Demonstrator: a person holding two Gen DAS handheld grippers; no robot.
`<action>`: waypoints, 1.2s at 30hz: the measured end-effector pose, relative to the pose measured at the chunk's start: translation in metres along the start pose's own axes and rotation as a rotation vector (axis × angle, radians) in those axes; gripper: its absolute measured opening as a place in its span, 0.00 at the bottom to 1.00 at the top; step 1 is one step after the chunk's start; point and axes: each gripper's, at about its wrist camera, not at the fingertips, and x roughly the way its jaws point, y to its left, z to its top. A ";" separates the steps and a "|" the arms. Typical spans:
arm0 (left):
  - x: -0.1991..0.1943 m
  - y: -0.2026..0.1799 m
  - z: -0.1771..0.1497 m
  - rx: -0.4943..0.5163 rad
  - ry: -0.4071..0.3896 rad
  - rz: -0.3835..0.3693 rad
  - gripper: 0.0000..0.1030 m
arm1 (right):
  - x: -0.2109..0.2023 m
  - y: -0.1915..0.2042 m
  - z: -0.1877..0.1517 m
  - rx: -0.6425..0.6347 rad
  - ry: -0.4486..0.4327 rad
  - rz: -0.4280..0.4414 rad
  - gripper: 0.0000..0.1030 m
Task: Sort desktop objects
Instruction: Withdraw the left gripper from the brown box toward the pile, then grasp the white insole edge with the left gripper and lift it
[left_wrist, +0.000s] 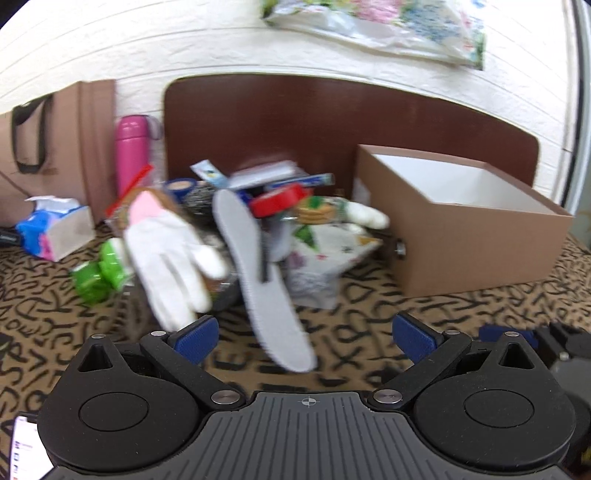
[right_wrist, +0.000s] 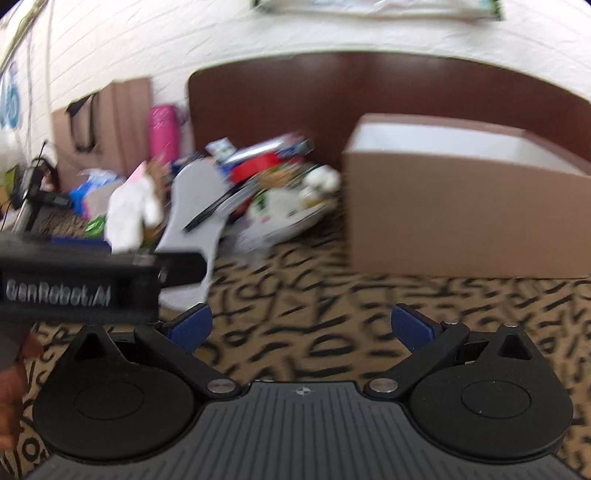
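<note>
Both grippers, left (left_wrist: 306, 334) and right (right_wrist: 301, 326), gaping wide, holding nothing; insole (left_wrist: 258, 273) and glove (left_wrist: 170, 254) piled beside box (left_wrist: 472, 251).

"GenRobot.AI" on black left gripper body (right_wrist: 77, 288)

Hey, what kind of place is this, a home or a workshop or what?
Probably a home room: a table under a letter-print cloth against a white brick-pattern wall, with a household jumble, a white glove, a shoe insole, a pink flask, beside an open brown box.
</note>
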 end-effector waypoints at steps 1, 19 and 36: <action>0.004 0.006 0.002 -0.011 0.007 0.001 1.00 | 0.004 0.006 0.000 -0.009 0.005 0.012 1.00; 0.077 0.053 0.014 -0.164 0.215 -0.164 0.66 | 0.061 0.046 0.020 -0.072 0.104 0.143 0.74; 0.078 0.058 0.019 -0.118 0.258 -0.226 0.02 | 0.092 0.062 0.034 -0.091 0.128 0.228 0.54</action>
